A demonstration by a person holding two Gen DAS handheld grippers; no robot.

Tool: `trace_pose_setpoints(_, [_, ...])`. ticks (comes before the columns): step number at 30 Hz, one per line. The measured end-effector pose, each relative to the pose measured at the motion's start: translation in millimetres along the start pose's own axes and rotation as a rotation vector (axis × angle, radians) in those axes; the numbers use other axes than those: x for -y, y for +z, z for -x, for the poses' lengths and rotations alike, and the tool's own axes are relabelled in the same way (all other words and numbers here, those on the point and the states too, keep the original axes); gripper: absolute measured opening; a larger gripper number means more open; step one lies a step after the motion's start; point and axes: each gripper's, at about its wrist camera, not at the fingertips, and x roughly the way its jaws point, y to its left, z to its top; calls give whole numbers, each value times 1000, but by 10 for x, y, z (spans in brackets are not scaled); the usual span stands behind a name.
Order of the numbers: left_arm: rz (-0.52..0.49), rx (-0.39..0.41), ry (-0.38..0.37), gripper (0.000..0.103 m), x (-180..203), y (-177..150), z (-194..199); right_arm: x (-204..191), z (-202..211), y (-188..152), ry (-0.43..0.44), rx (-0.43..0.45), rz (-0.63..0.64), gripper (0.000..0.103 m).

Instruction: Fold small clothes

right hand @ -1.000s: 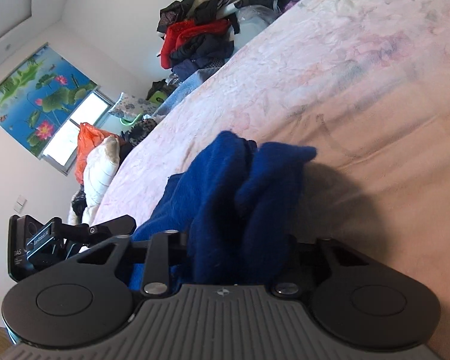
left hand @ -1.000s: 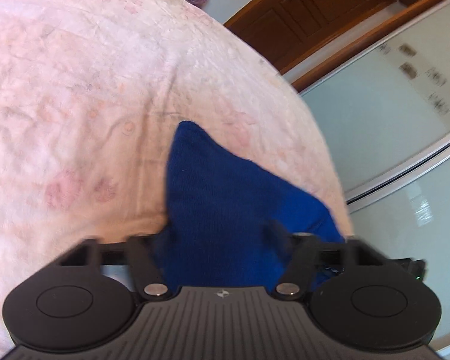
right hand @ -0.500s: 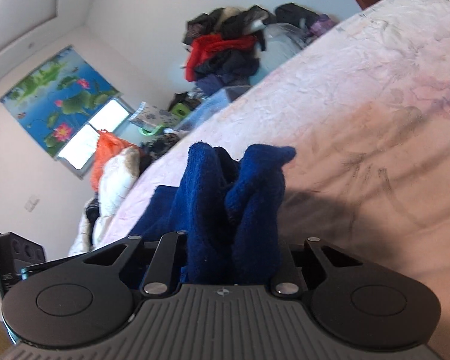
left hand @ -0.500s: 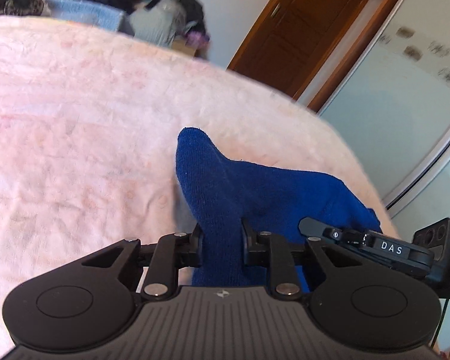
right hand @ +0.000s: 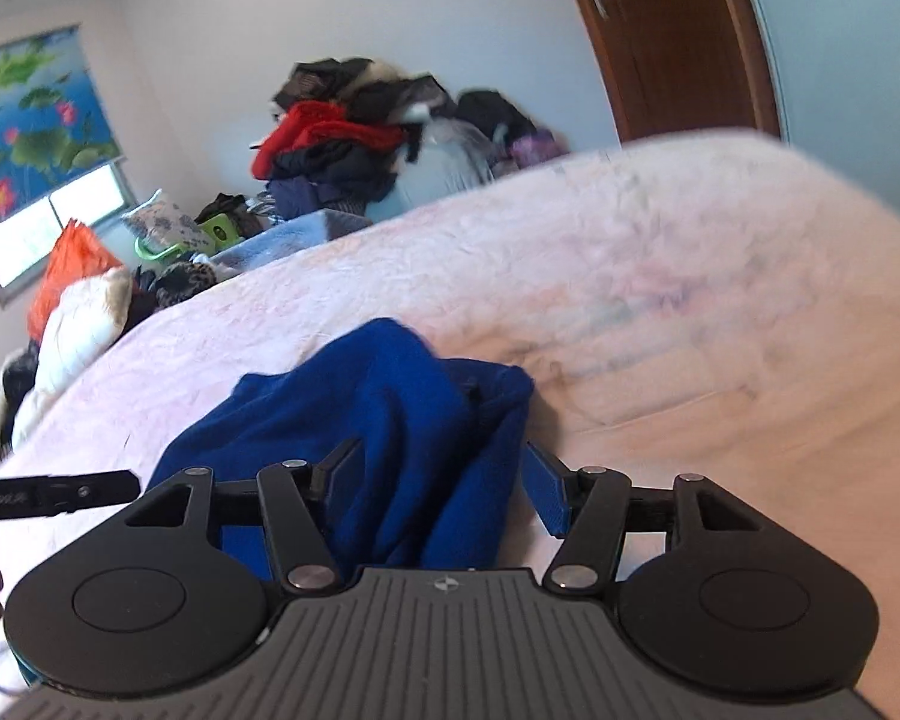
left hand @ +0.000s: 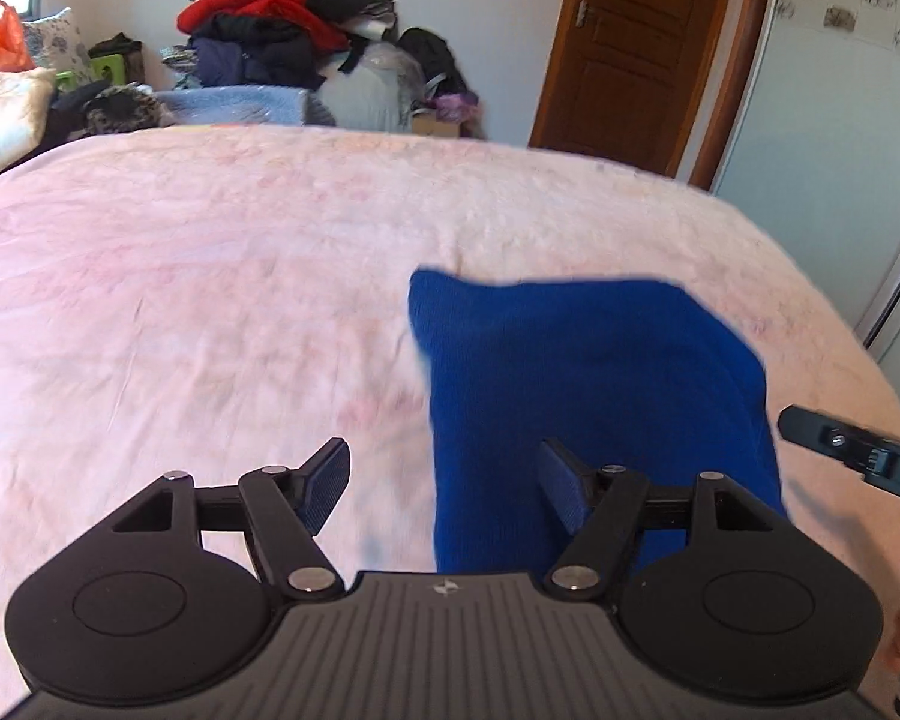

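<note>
Both sets of jaws stand spread: the blue garment (left hand: 594, 396) lies on the pink bed (left hand: 210, 300), under the left gripper (left hand: 444, 489) rightward, bunched between the right gripper (right hand: 438, 489)

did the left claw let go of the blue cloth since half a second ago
Yes. The left claw was clamped on the blue cloth; now it is open, and the cloth lies on the pink bedspread.

Blue garment (left hand: 594, 384) in matt knitted cloth, bedspread (left hand: 222, 276) in crinkled pink fabric, door (left hand: 636, 48) in semi-gloss brown wood.
</note>
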Motion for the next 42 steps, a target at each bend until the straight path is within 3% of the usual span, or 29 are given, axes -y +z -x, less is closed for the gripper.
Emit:
trace_pose_setpoints(3, [-20,-8,51,69,83,-255,60,-284,119,-189,36,-40,129,59])
trace_pose_setpoints(6, [-59,-21,95,69,149,-409,49,-386,-39,-371,-89,-138,204,62])
trace_pose_setpoints(7, [-59,-10,98,69,155,-438,82,-366,-67,-409,-123,-150,195,66])
trace_pose_setpoints(11, [-105,45,132,69,245,-537,254,-367,209,-425,-114,-93,68,68])
trace_pose_setpoints(13, [-118,47,136,71,272,-595,297,-389,329,-451,-127,-70,35,89])
trace_pose_setpoints(15, [-123,46,138,72,288,-654,326,-443,419,-494,-143,-59,41,98])
trace_pose_setpoints(27, [-138,87,136,81,247,-913,518,-555,535,-724,-168,-118,52,102])
trace_pose_setpoints(34, [-174,60,114,81,190,-1195,486,-652,404,-931,-239,-157,185,102])
trace_pose_setpoints(40, [-166,97,152,103,148,-1271,460,-724,378,-1028,-262,-134,234,103])
trace_pose_setpoints(42, [-157,89,151,103,133,-1275,444,-704,386,-1037,-257,-134,214,103])
